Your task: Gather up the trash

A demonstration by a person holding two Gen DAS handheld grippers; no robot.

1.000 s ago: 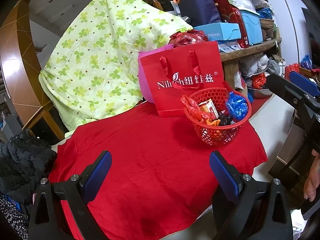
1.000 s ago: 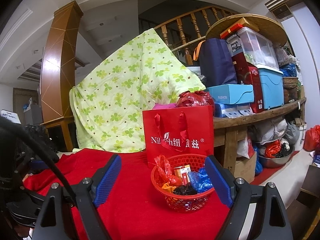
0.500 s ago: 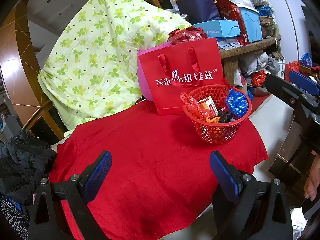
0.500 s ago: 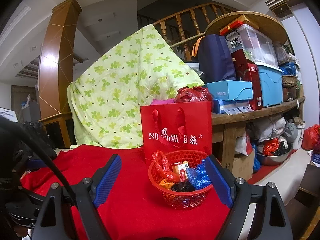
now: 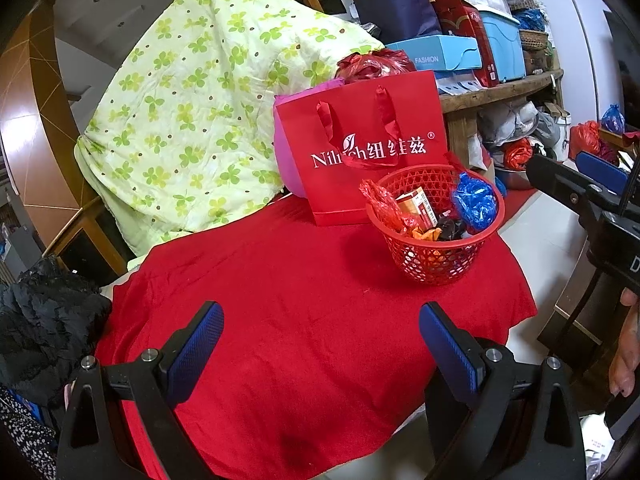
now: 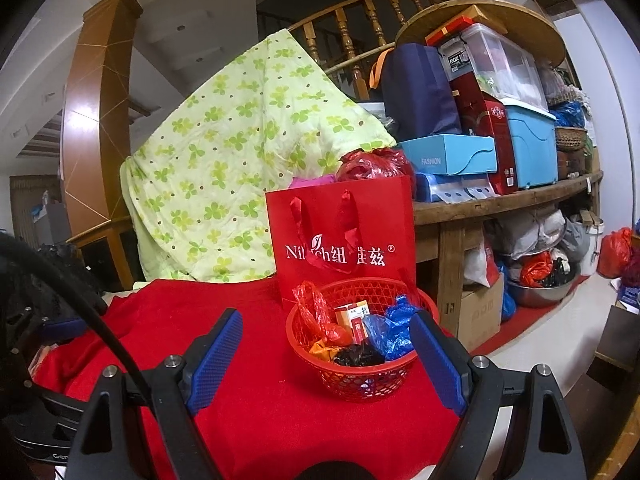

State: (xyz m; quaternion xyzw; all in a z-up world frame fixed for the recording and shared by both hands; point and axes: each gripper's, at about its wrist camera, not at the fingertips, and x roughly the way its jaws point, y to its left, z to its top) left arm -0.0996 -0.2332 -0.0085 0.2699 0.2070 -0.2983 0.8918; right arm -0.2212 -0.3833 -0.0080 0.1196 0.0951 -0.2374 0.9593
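The red paper bag [image 6: 342,248] carries white lettering on its front: "Nil", a leaf logo and letters partly hidden by the ribbon handles, then Chinese characters "纽", one partly covered, and "兹", closed by an ® mark. Above and right of the bag, the light blue box [image 6: 448,156] reads "FASHION" on its side. Further up to the right of the bag, the clear storage bin [image 6: 490,60] bears a dark label reading "ROX". Directly before the bag, the small orange carton [image 6: 354,318] in the red basket [image 6: 360,380] shows Chinese print, too small to read.
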